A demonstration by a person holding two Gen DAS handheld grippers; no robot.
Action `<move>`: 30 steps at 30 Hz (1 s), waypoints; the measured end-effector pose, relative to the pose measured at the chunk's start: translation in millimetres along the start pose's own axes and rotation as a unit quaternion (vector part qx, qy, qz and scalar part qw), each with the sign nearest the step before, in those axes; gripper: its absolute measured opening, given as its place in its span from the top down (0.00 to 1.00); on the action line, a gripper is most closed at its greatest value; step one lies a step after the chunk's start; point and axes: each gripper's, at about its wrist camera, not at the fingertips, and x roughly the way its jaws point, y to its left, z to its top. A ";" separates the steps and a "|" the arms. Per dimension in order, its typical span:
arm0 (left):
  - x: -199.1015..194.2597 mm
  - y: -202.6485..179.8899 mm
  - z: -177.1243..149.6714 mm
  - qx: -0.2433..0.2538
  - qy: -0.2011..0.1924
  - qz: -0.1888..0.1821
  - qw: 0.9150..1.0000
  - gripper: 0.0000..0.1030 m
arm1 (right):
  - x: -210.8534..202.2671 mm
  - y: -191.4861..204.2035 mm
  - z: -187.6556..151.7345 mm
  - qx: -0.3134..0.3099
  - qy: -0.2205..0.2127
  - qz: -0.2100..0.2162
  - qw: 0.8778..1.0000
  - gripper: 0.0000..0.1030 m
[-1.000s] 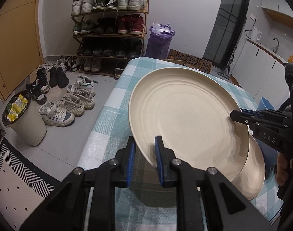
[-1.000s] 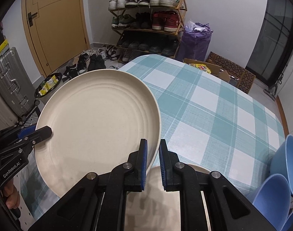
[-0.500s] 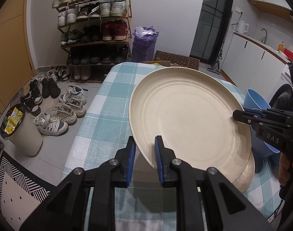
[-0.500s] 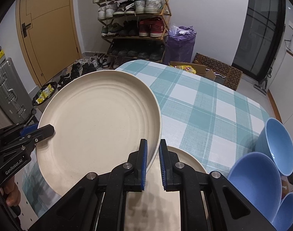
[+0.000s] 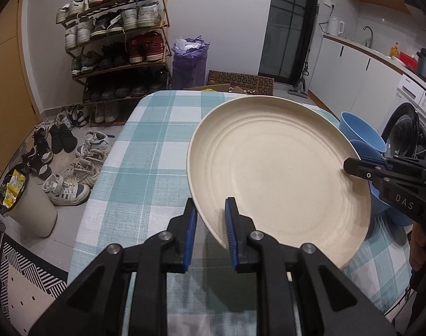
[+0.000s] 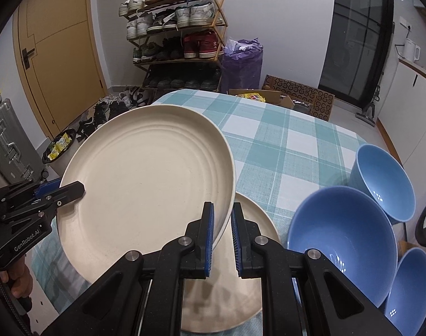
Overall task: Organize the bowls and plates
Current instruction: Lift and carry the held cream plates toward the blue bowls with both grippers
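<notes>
Both grippers held one cream plate [image 5: 277,173] in the air above the checked worktop [image 5: 145,154]. The left gripper [image 5: 210,224] had its jaws clenched on the plate's near-left rim, and the right gripper [image 6: 221,229] was clamped on the opposite rim. A second cream plate [image 6: 249,266] lay flat on the worktop below, near its front edge. Three blue bowls [image 6: 344,240] stood grouped by the right edge, just beside that plate.
</notes>
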 end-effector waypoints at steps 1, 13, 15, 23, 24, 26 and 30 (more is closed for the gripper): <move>0.6 -2.7 -0.7 0.003 0.001 -0.001 1.000 0.83 | -1.5 -2.0 -2.6 0.003 0.000 -0.002 1.000 0.88; 10.6 -19.7 -9.0 0.032 0.016 -0.011 0.999 0.82 | -10.9 -10.8 -25.7 0.016 0.004 -0.021 1.000 0.88; 12.1 -20.2 -11.0 0.031 0.020 -0.013 0.999 0.82 | -10.9 -10.9 -28.7 0.017 0.005 -0.022 1.000 0.88; 20.2 -25.8 -20.5 0.040 0.034 -0.013 0.999 0.82 | -3.3 -10.7 -43.6 0.023 0.022 -0.026 0.999 0.87; 21.8 -26.9 -21.3 0.042 0.036 -0.013 0.998 0.82 | -2.0 -11.4 -45.2 0.025 0.024 -0.026 0.999 0.87; 24.6 -26.9 -22.9 0.043 0.040 -0.013 0.998 0.82 | 0.8 -12.2 -49.8 0.027 0.028 -0.028 0.999 0.87; 33.1 -29.4 -25.4 0.046 0.048 -0.014 0.998 0.82 | 4.8 -14.0 -58.0 0.032 0.036 -0.029 0.998 0.87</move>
